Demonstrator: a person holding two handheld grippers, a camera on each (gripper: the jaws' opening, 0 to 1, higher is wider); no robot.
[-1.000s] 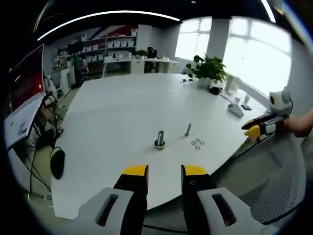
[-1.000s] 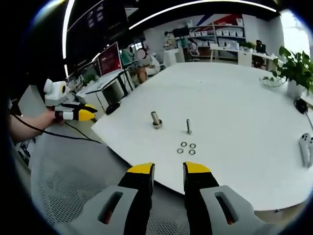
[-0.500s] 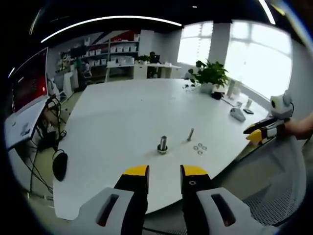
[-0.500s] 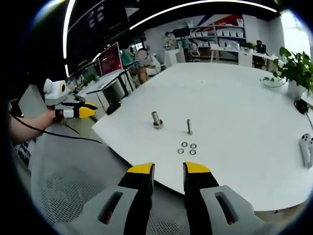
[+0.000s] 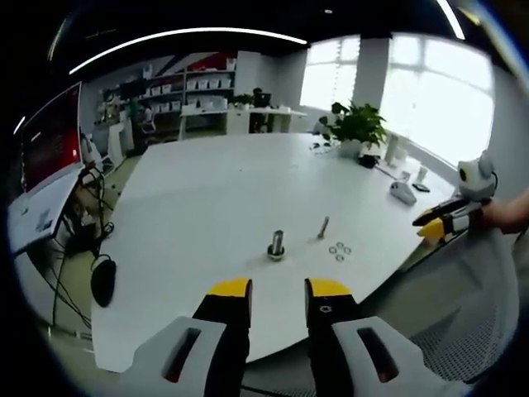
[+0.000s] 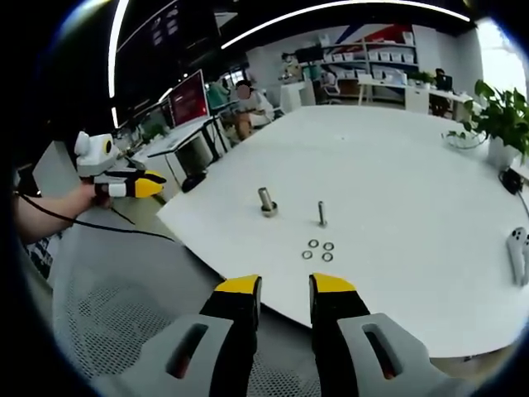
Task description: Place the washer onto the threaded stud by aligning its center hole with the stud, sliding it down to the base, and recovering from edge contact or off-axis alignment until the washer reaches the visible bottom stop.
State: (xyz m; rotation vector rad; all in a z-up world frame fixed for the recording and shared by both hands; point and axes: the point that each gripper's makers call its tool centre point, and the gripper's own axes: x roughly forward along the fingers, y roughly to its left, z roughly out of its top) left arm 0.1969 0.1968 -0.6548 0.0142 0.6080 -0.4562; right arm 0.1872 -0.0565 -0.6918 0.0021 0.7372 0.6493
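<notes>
Both tongs hover off the white bench (image 6: 397, 165), left tongs (image 5: 278, 289) and right tongs (image 6: 285, 285) slightly parted, holding nothing; three washers (image 6: 317, 250) lie near the upright stud (image 6: 322, 214).

Left gripper (image 5: 278, 291), jaws slightly parted, short of the table (image 5: 207, 190); ahead stand a bolt (image 5: 276, 245), threaded stud (image 5: 323, 227) and three washers (image 5: 339, 250).

Over the last second the left gripper view tips and draws back a little, so the desk (image 5: 207, 190) sits lower in it. The stud (image 5: 276, 246), bolt (image 5: 322, 227) and washers (image 5: 339, 251) themselves do not move.
</notes>
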